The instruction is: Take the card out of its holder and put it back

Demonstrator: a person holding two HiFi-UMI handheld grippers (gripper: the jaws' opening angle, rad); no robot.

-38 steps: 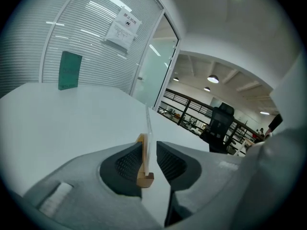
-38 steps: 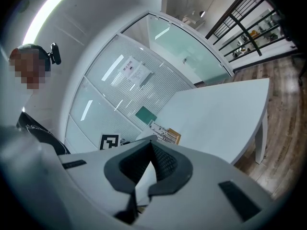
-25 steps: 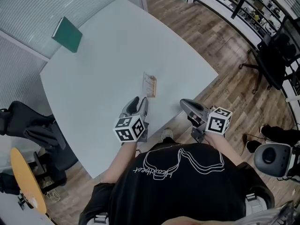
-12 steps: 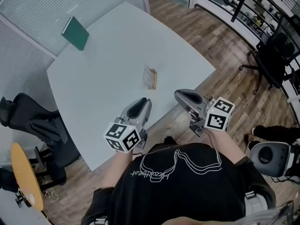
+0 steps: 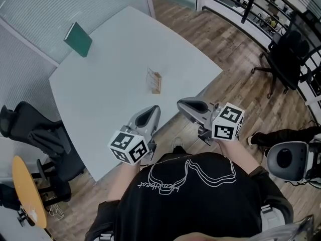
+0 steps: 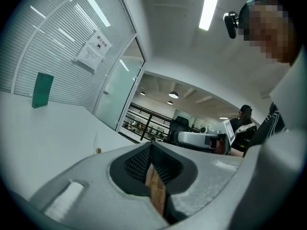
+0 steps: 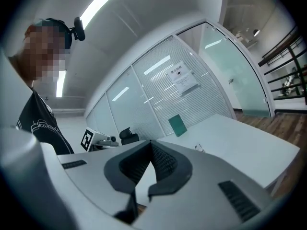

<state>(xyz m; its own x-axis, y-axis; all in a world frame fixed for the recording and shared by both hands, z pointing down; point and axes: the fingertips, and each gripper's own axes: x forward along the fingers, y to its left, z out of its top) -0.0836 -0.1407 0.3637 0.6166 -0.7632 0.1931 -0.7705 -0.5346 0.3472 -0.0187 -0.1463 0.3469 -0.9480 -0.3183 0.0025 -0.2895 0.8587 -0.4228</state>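
Found fingers (image 6: 135, 160) of left gripper (image 5: 153, 109) pressed tip to tip, only just closed, with nothing caught between them and what looked like floor showing through the gap below. Saw that gripper held above the near edge of the white table (image 5: 100, 94), close in to the person's torso. Further on, spotted the card (image 5: 152, 77) upright in its holder (image 5: 157, 88) mid-table, well apart from both grippers. To the right, noted right gripper (image 5: 180, 104) likewise closed and empty, over the same table edge. Judged no step in hand: card seated in its slot, neither tool near it. Could not tell whether removal and return were finished or not yet begun.
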